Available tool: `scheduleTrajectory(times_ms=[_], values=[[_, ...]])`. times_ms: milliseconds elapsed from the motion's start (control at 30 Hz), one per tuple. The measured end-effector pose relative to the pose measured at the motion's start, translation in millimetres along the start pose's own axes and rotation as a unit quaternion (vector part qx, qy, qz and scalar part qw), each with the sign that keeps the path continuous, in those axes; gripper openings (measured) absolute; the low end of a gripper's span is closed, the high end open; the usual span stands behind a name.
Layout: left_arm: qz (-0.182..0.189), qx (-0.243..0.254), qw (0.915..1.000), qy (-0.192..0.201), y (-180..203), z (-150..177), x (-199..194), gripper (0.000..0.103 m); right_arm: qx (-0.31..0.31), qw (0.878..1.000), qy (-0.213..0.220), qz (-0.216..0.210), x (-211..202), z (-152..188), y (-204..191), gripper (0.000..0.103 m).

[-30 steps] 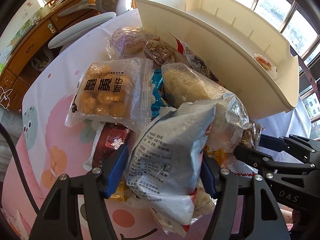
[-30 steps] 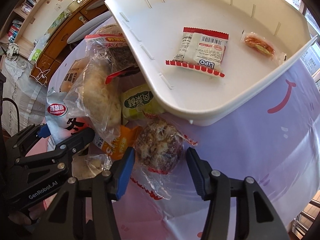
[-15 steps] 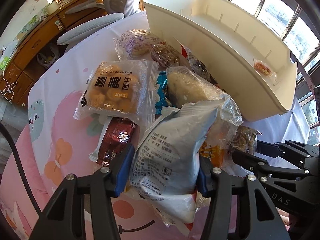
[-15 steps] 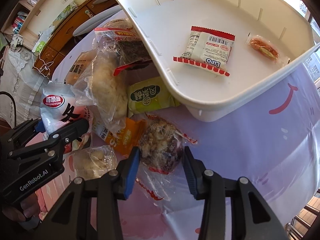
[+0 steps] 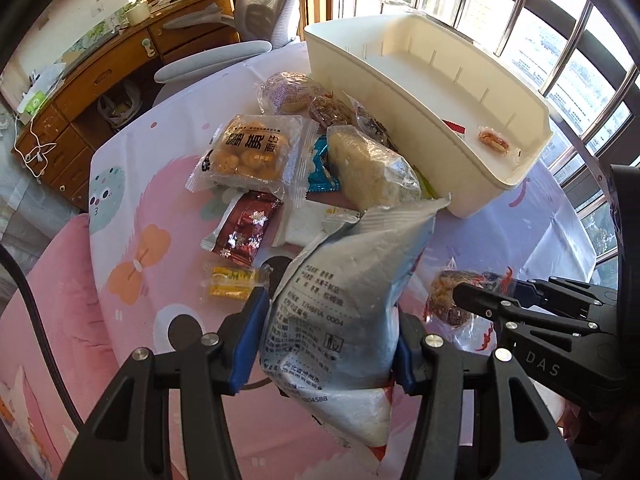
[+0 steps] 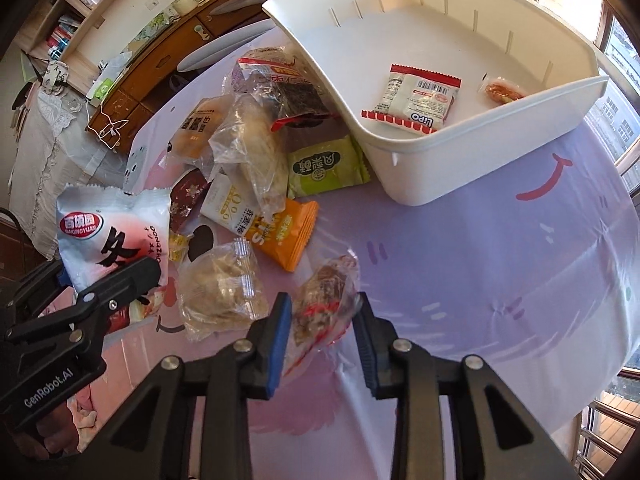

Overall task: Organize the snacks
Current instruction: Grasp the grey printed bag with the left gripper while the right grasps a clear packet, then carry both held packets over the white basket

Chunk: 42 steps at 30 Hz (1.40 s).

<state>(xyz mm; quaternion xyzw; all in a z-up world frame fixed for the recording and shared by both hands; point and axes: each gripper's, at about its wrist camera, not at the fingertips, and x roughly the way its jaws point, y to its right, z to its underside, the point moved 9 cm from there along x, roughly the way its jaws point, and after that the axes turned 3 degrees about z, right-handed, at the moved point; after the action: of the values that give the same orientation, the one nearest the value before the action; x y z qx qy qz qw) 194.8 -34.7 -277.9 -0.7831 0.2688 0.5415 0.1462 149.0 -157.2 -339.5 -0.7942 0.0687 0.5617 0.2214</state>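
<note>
My left gripper is shut on a large white snack bag and holds it above the table; the bag's front also shows in the right wrist view. My right gripper is shut on a clear-wrapped brown nut cake, lifted off the cloth; it also shows in the left wrist view. The white bin stands beyond, holding a red-edged packet and a small wrapped sausage snack. A pile of snacks lies left of the bin.
The pile holds a green packet, an orange packet, a clear bread bag, a yellow pastry pack, a dark red packet and a clear-wrapped cake. A chair and wooden desk stand behind the table.
Both grippers have closed on their snacks and lifted them up and back from the pile. The white bag and the nut cake now hang above the cloth.
</note>
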Motion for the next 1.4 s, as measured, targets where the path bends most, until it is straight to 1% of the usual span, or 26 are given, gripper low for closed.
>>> scheduleTrajectory(times_ms=[33, 67, 133, 233, 367, 567, 633, 800, 900, 967, 1167, 1300, 1400], values=[[0.0, -0.005, 1.0, 0.003, 0.2, 4.9, -5.6, 0.053, -0.003, 1.0, 0.005, -0.003, -3.9, 2.5, -0.5, 0.026], [0.0, -0.009, 0.9999, 0.007, 0.3, 9.7, -11.0, 0.053, -0.005, 1.0, 0.008, -0.006, -6.8, 5.1, -2.3, 0.014], [-0.004, -0.016, 0.9997, 0.015, 0.7, 18.2, -21.3, 0.053, -0.009, 1.0, 0.016, -0.012, -10.8, 12.7, -2.3, 0.006], [-0.009, -0.026, 0.9992, 0.03, -0.5, 29.8, -35.9, 0.053, -0.016, 0.999, 0.023, -0.018, -16.6, 26.4, 2.0, 0.006], [-0.013, -0.041, 0.998, 0.045, -1.5, 45.6, -52.6, 0.053, -0.008, 0.999, 0.025, -0.025, -22.1, 38.7, 5.7, 0.006], [-0.009, -0.054, 0.9966, 0.062, -1.9, 57.8, -72.6, 0.053, -0.005, 0.999, 0.036, -0.025, -36.7, 42.0, 11.1, 0.006], [-0.004, -0.057, 0.9964, 0.062, -0.9, 59.9, -76.8, 0.053, -0.006, 0.999, 0.041, -0.025, -45.9, 43.9, 15.3, 0.006], [0.025, -0.058, 0.9963, 0.059, 10.2, 61.3, -85.8, 0.054, -0.016, 0.998, 0.058, -0.017, -68.0, 41.2, 19.8, 0.006], [0.044, -0.06, 0.9955, 0.058, 19.4, 59.2, -91.0, 0.054, -0.019, 0.997, 0.07, -0.013, -84.8, 37.2, 24.6, 0.006], [0.051, -0.059, 0.995, 0.062, 26.1, 56.2, -94.2, 0.054, -0.024, 0.996, 0.083, -0.01, -96.7, 32.5, 27.5, 0.006], [0.061, -0.059, 0.9939, 0.071, 42.7, 39.7, -101.8, 0.054, -0.041, 0.992, 0.115, -0.005, -129.6, 14.0, 37.4, 0.006], [0.061, -0.065, 0.9923, 0.085, 53.5, 22.9, -106.9, 0.054, -0.069, 0.989, 0.133, 0.008, -148.1, -2.8, 43.4, 0.006], [0.06, -0.073, 0.9912, 0.092, 60.7, 8.0, -107.3, 0.054, -0.091, 0.985, 0.147, 0.006, -161.9, -16.9, 45.5, 0.006]])
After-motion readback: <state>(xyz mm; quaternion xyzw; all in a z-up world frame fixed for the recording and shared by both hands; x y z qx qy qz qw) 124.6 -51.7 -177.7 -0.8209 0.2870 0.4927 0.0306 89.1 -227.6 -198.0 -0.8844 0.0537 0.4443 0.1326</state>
